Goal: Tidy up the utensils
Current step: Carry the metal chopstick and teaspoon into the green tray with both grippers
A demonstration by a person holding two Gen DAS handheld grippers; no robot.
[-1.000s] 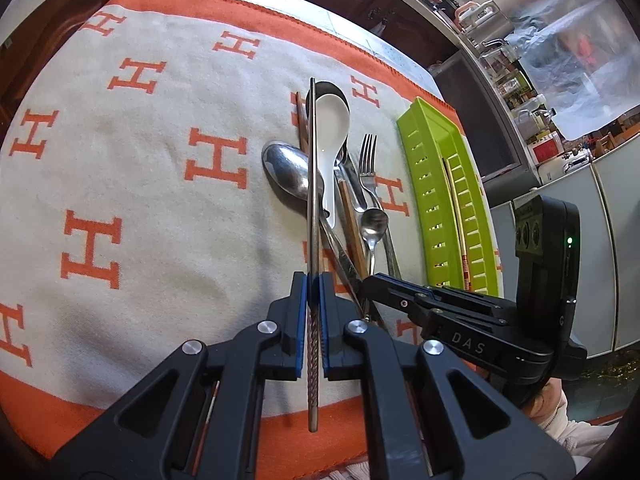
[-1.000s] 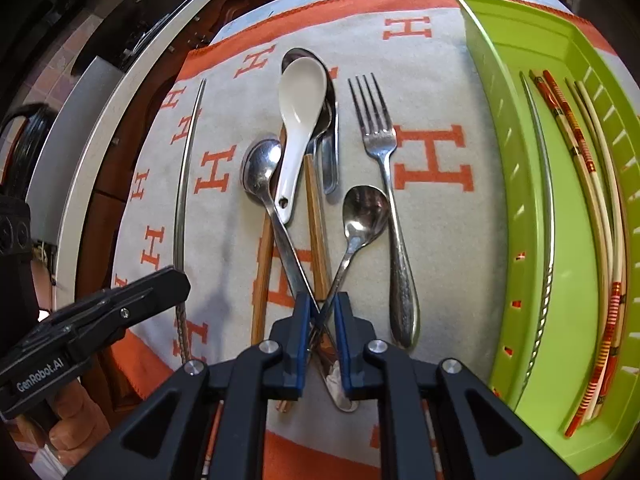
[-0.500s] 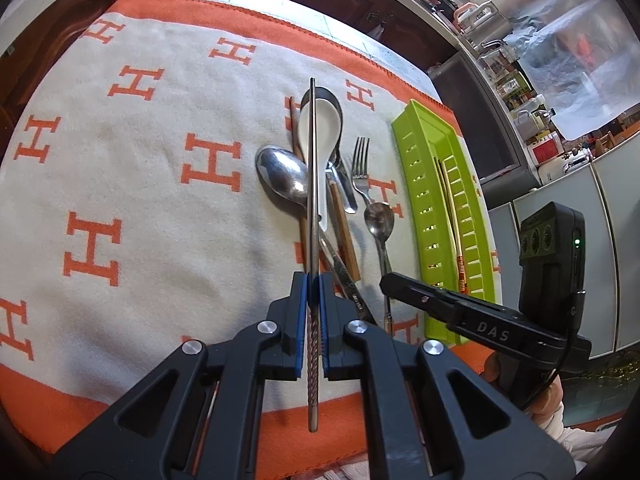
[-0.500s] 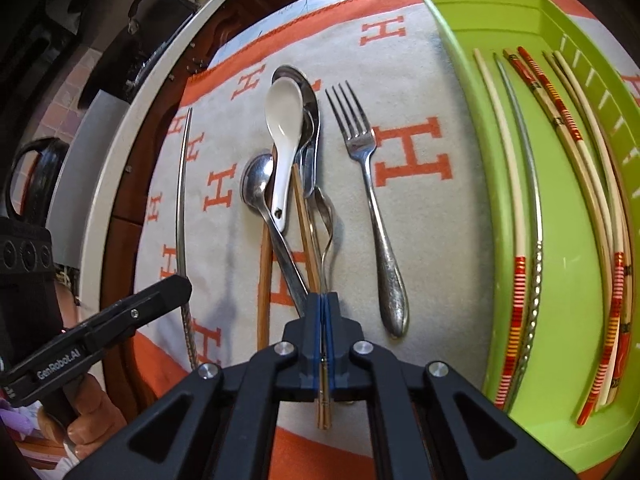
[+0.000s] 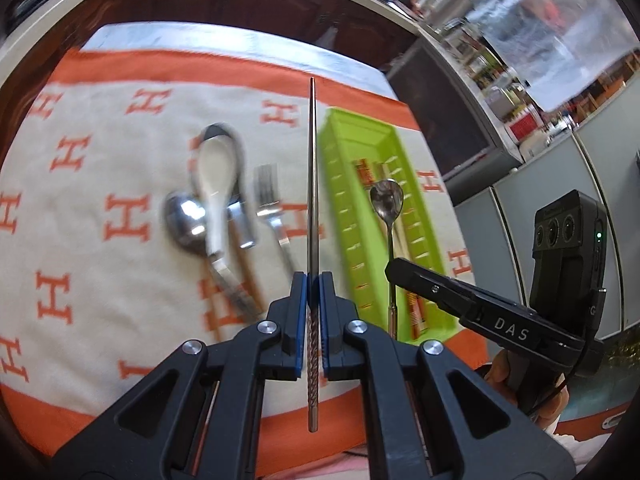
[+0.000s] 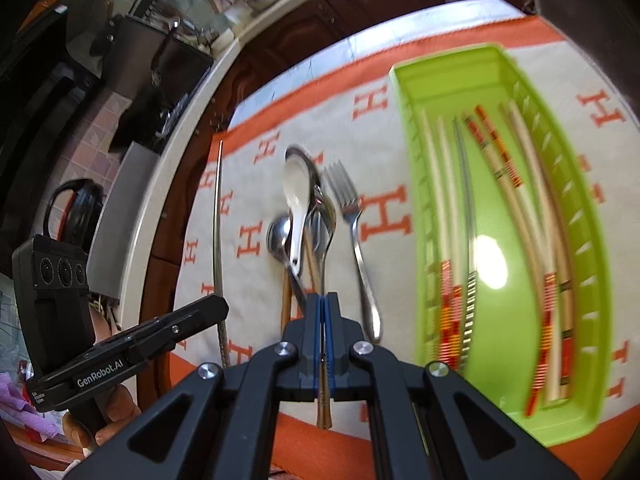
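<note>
My left gripper (image 5: 313,280) is shut on a metal chopstick (image 5: 312,184) that points forward above the cloth. My right gripper (image 6: 324,298) is shut on the handle of a small metal spoon (image 6: 326,216); in the left wrist view that spoon (image 5: 386,200) hangs in the air over the green tray (image 5: 356,148). The tray (image 6: 600,280) holds several chopsticks (image 6: 520,208). On the cloth lie a white ceramic spoon (image 6: 297,196), a large metal spoon (image 6: 280,236), a fork (image 6: 352,216) and wooden chopsticks (image 6: 286,300).
The utensils lie on a beige cloth with orange H marks (image 5: 100,240) on a table. A kitchen counter and cabinets stand behind. The tray sits at the cloth's right side, the loose utensils in the middle.
My right gripper closed on the small spoon and lifted it off the pile, carrying it right over the tray. My left gripper moved right and up with the metal chopstick.
</note>
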